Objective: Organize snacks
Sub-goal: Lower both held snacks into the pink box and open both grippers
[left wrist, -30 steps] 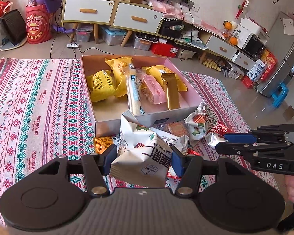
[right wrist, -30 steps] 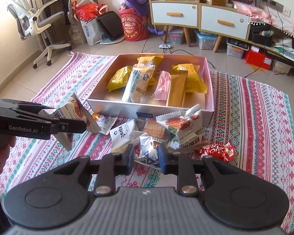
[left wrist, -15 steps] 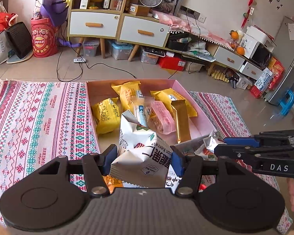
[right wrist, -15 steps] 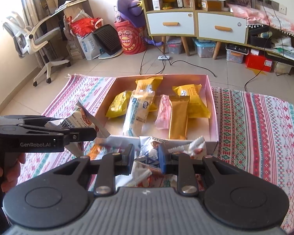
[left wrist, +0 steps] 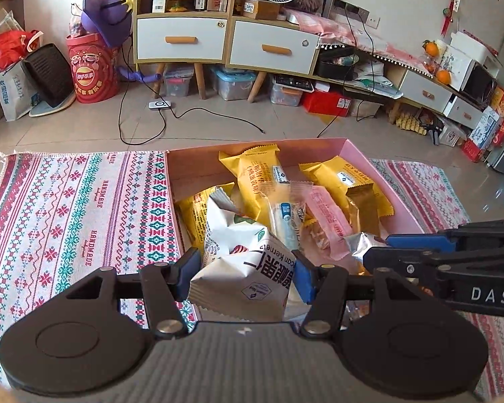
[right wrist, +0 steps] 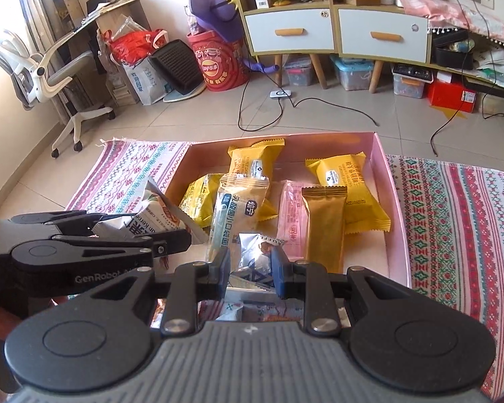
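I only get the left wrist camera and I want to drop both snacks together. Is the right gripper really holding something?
Observer: Yes. In the right wrist view, the right gripper is shut on a silver foil packet.
Operator: Is it over the box yet?
Observer: Its packet shows just left of the gold bar inside the pink box, but the box's near wall is hidden behind the gripper.

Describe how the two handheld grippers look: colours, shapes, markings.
Both are black plastic with blue pads on the fingertips. The left gripper has two round discs, silver pivot screws and a ribbed grey base; its side reads "GenRobot". The right gripper is built the same; its side reads "DAS".
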Action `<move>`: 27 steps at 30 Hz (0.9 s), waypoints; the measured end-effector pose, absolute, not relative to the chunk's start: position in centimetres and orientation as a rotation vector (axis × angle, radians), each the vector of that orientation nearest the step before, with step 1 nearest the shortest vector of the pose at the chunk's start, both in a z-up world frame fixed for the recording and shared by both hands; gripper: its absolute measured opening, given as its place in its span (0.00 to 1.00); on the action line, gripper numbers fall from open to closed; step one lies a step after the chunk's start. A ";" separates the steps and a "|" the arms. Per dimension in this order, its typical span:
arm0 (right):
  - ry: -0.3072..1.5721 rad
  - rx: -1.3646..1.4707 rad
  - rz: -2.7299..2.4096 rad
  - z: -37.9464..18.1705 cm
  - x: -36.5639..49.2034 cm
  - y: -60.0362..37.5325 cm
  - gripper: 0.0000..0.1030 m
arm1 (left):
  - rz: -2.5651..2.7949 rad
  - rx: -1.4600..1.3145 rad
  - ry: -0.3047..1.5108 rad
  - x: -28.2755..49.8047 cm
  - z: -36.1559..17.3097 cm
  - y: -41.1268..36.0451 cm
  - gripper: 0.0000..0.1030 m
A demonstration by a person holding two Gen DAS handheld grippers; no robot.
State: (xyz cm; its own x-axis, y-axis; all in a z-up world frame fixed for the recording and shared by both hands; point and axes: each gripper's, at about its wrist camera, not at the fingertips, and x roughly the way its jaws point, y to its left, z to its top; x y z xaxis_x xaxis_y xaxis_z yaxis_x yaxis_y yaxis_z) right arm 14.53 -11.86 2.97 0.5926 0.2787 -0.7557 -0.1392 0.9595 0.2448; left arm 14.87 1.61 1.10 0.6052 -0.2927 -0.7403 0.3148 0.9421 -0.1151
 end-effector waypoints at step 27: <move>0.932 0.181 0.187 2.7 15.0 -12.3 0.39 | -0.354 0.039 0.852 14.6 0.8 1.0 0.80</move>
